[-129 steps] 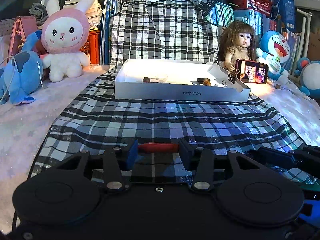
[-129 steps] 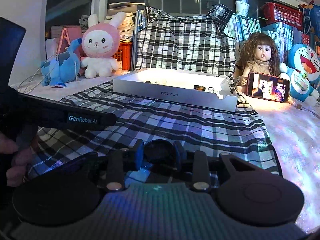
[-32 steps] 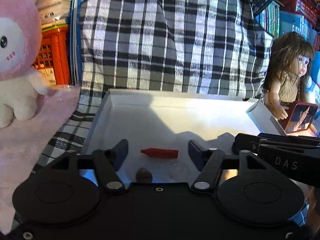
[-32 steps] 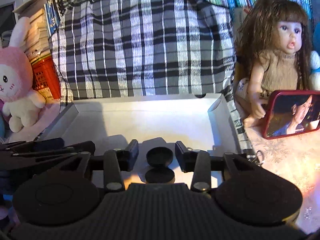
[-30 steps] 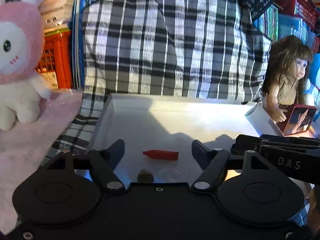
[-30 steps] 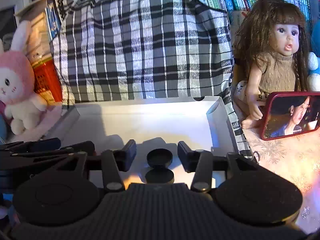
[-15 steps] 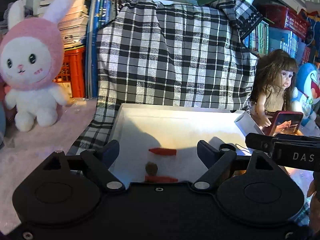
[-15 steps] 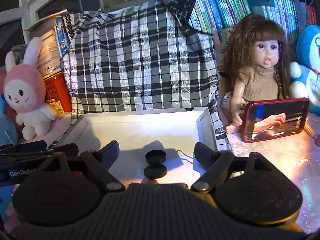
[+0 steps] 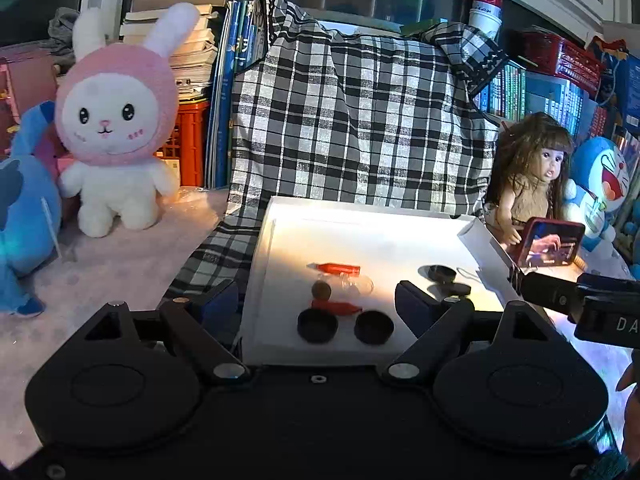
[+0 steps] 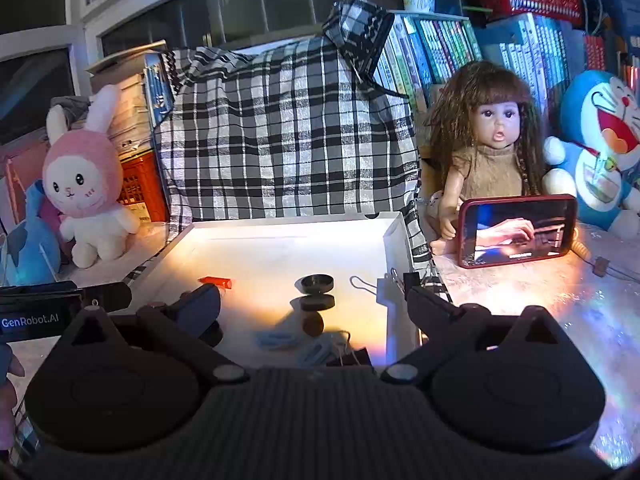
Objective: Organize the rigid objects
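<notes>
A white box (image 9: 360, 212) lies on the plaid cloth. Inside it I see two red stick pieces (image 9: 334, 269), a brown ball (image 9: 321, 290) and several black caps (image 9: 317, 325). My left gripper (image 9: 318, 306) hangs open over the box's near edge, holding nothing. In the right wrist view the box (image 10: 280, 222) holds two black caps (image 10: 317, 282), a red piece (image 10: 216, 281), blue clips (image 10: 276, 339) and a binder clip (image 10: 356, 356). My right gripper (image 10: 312, 310) is opening wide above them, with nothing gripped between its jaws.
A pink bunny plush (image 9: 116, 120) and a blue plush (image 9: 20, 216) sit to the left. At the right are a doll (image 10: 488, 148), a red phone (image 10: 518, 230) and a blue cat plush (image 10: 600, 140). Books and a draped plaid cloth (image 9: 352, 120) fill the back.
Both grippers have pulled back and risen from the box, showing more of its contents. The red piece and black cap stay in the box, and both pairs of jaws spread wider.
</notes>
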`<state>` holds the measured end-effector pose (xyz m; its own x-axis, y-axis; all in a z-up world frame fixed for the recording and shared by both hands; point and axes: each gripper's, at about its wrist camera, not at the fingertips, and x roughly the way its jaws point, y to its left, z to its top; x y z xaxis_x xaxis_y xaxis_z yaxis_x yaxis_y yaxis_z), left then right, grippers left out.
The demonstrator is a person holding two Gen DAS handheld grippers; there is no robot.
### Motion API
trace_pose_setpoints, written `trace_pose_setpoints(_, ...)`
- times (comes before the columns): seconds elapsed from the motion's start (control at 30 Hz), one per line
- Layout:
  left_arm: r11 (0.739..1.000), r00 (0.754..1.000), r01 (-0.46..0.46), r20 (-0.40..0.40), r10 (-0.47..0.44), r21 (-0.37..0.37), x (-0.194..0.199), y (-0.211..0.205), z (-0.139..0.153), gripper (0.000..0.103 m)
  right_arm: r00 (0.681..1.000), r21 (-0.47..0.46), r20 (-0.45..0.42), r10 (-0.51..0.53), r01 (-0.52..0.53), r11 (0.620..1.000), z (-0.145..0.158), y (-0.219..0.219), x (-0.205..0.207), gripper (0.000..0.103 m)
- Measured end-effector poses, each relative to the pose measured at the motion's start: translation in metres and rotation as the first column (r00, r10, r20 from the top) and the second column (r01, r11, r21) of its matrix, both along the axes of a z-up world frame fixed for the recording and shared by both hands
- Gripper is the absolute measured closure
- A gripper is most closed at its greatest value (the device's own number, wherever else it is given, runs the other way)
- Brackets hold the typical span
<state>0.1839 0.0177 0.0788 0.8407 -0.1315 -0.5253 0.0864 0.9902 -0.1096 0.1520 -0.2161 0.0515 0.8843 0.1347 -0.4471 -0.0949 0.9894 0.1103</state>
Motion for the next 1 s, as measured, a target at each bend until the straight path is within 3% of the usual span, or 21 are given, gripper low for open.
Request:
trace_pose_setpoints(0.57, 0.995, 0.998, 0.069, 0.001, -0.069, 0.068, -0.065, -0.014, -0.031, 0.018, 1.0, -0.082, 0.018, 0.011, -0.009, 0.997, -0.024, 0.018, -0.058, 0.0)
trace_pose_setpoints(1.0, 0.996, 0.995, 0.055, -0.089, -0.049, 0.07, -0.057, -0.015, -0.068, 0.018, 0.998, -0.12, -0.058, -0.027, 0.02, 0.993, -0.061, 0.02, -0.057, 0.0)
